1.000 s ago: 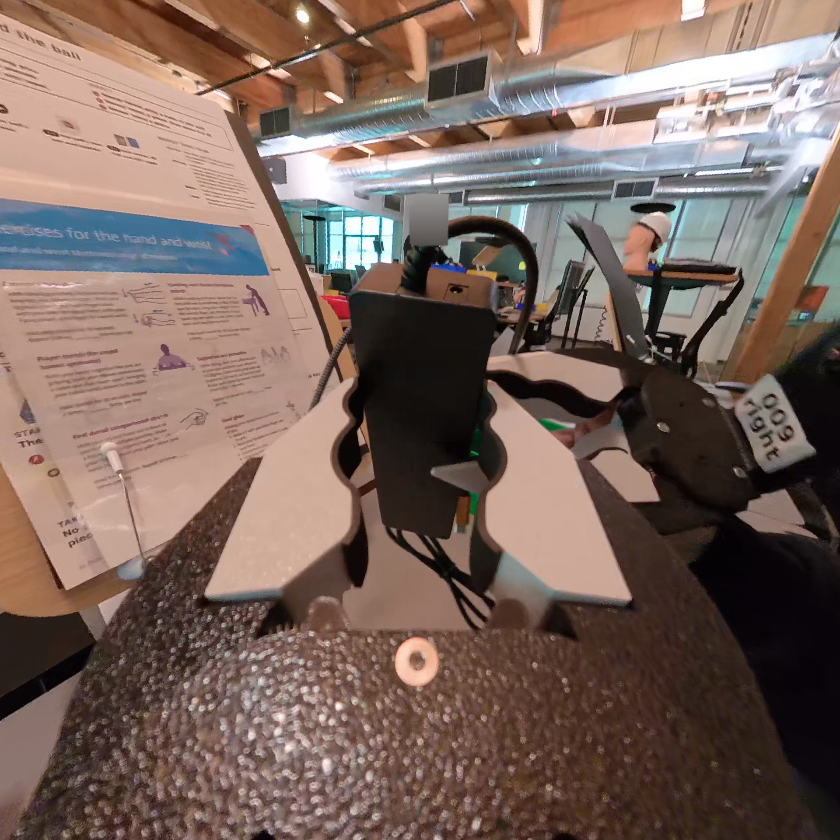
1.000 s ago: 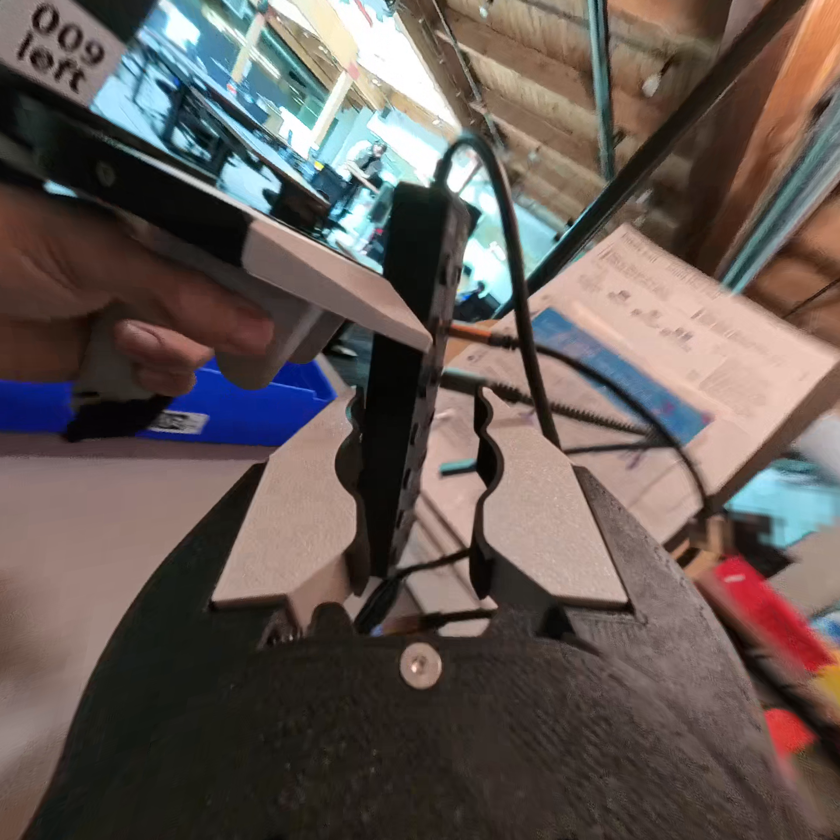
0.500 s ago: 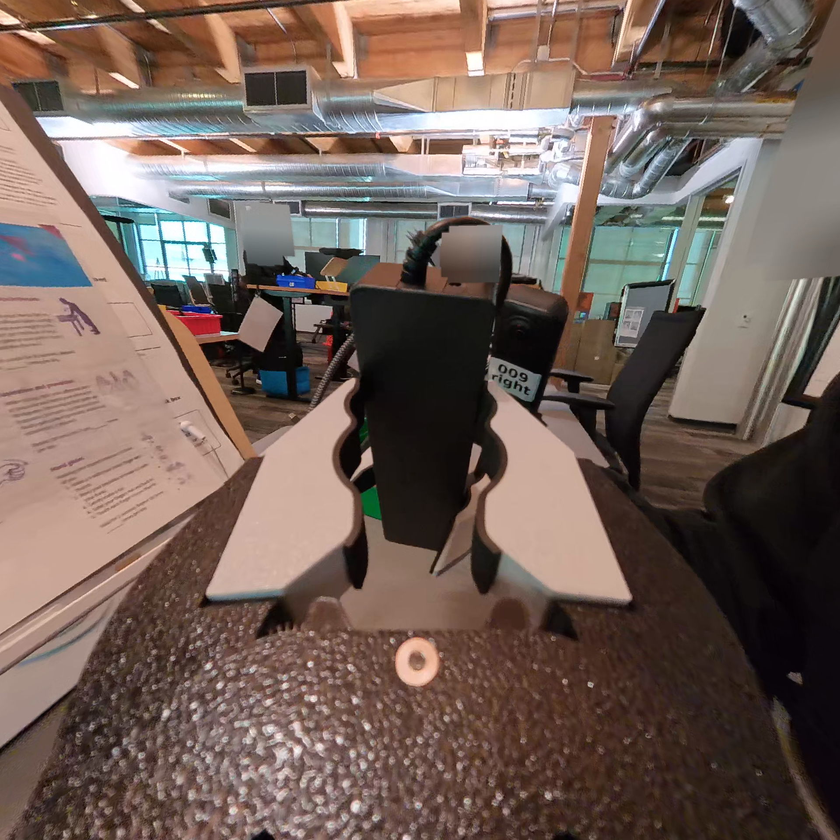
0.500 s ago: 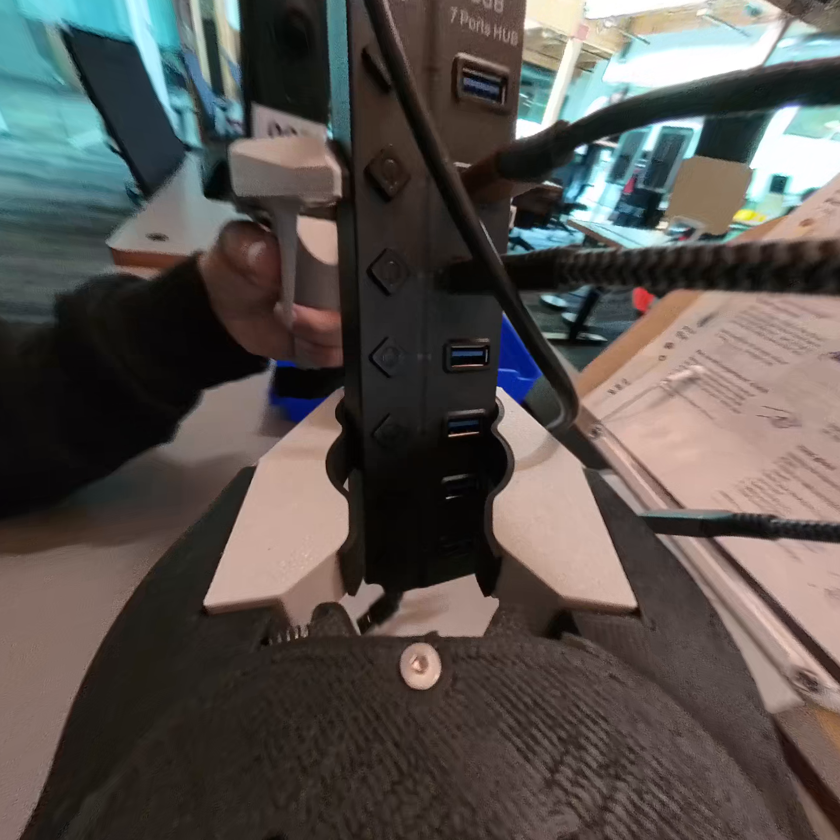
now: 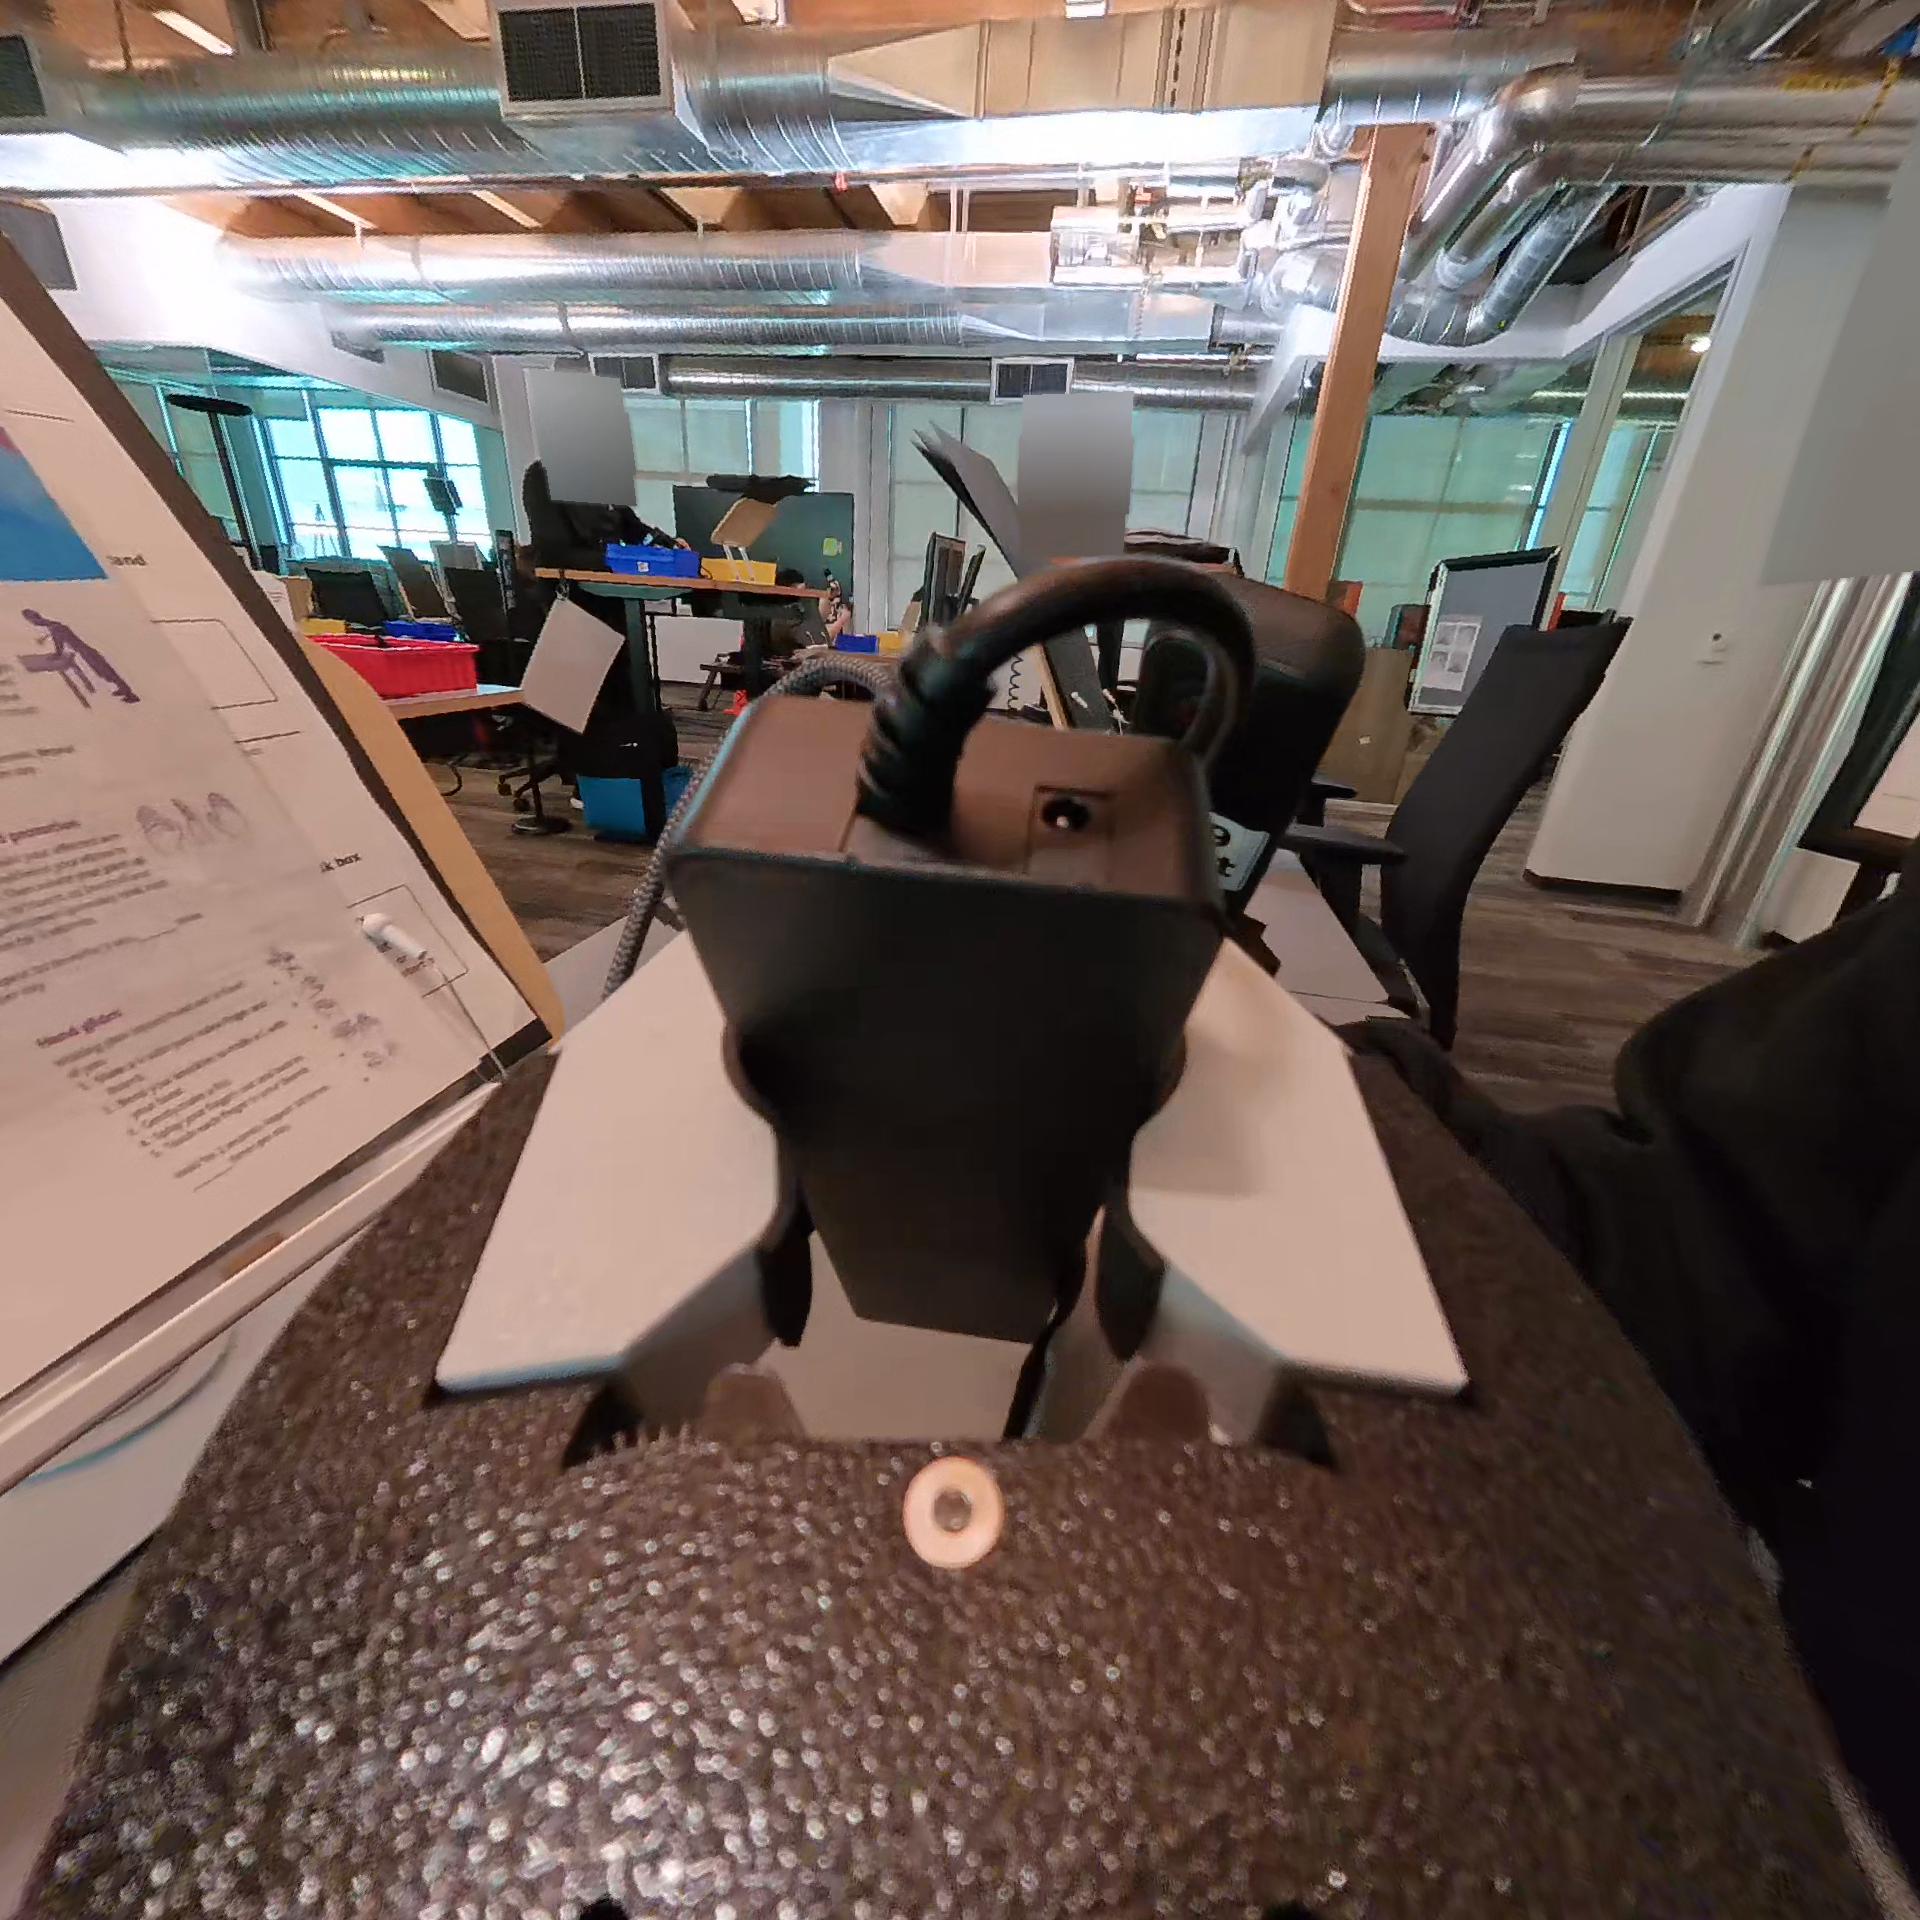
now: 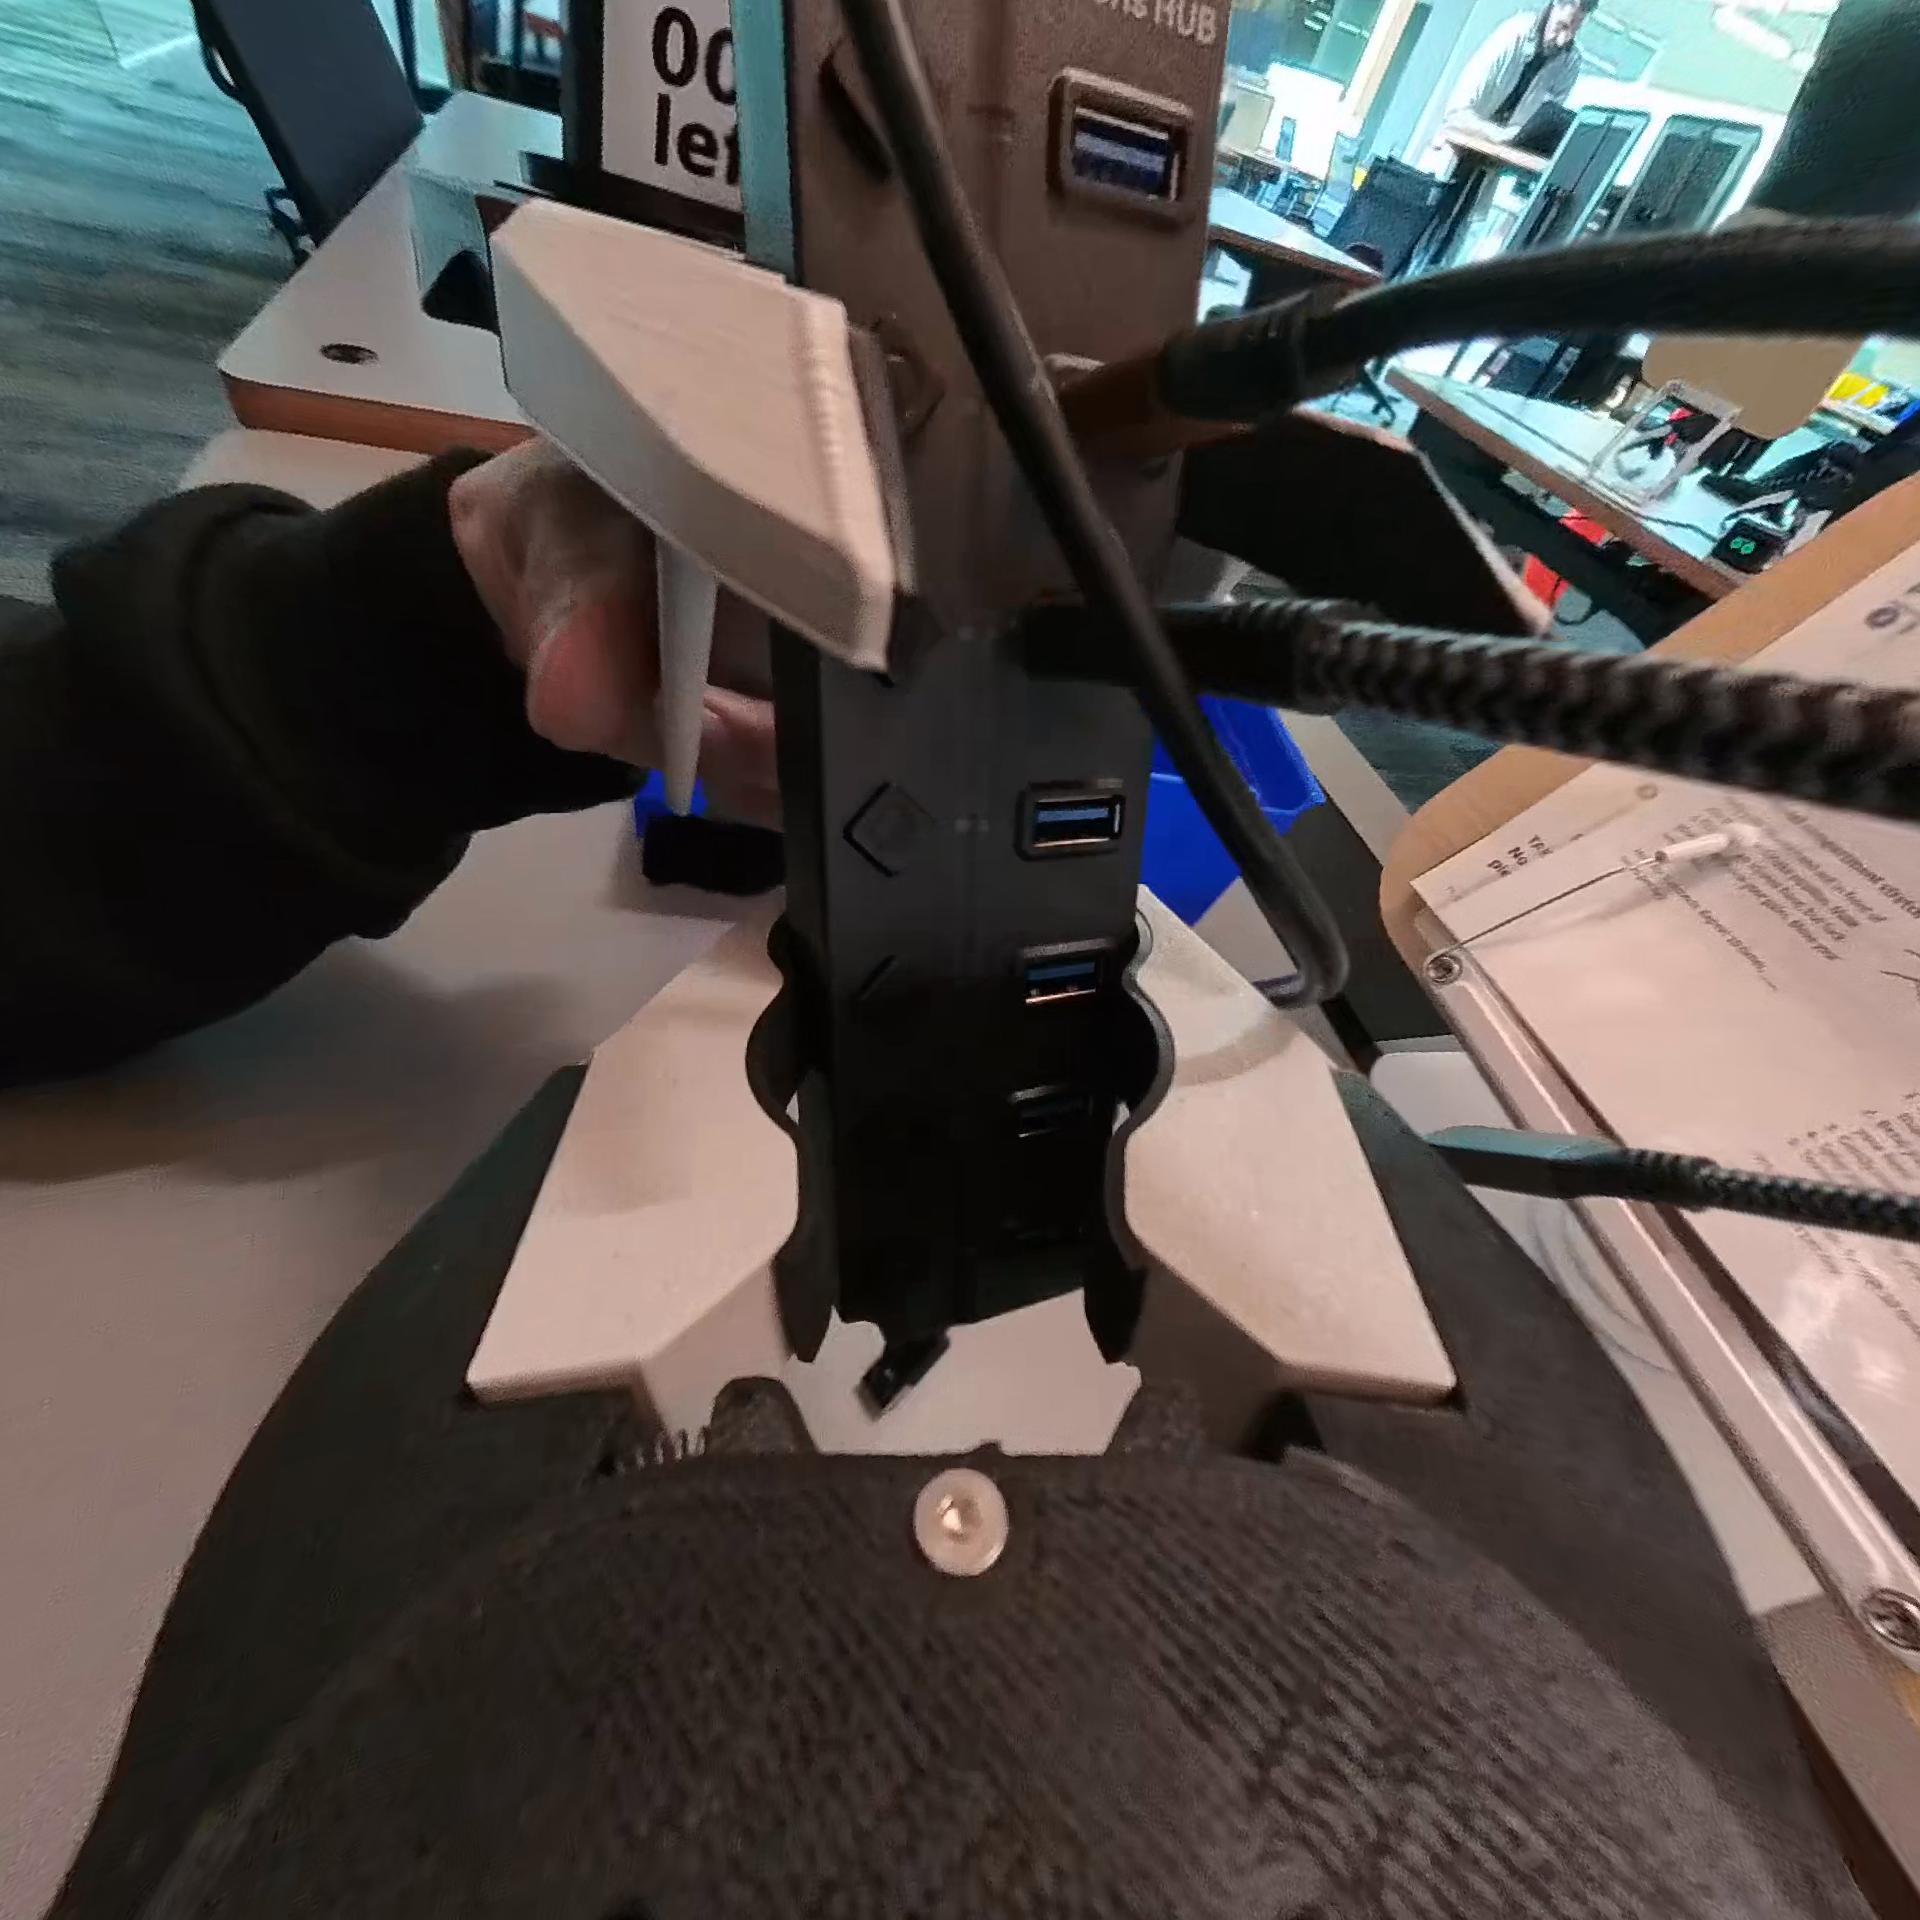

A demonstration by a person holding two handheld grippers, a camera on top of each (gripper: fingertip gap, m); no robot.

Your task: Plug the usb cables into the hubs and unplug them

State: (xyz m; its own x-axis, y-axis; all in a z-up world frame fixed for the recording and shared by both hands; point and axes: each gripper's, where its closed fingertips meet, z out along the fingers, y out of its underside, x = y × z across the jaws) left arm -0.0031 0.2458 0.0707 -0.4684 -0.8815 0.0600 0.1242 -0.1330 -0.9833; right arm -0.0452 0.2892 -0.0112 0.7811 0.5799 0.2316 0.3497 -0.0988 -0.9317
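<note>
Left tongs (image 5: 951,1226): I clamp the hub (image 5: 940,1060) near its corded end.
Right tongs (image 6: 961,1174): closed on the hub's lower end.
Advice: I hold steady, then free one pair to pull the braided cable (image 6: 1507,696) straight out.

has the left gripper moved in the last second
Yes. In the left wrist view the instruction board has slid off leftward, so the left gripper, shut on the hub, swung right.

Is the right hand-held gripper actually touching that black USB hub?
Touching. In the right wrist view, the right hand-held gripper has both fingers pressed against the hub's sides.
</note>
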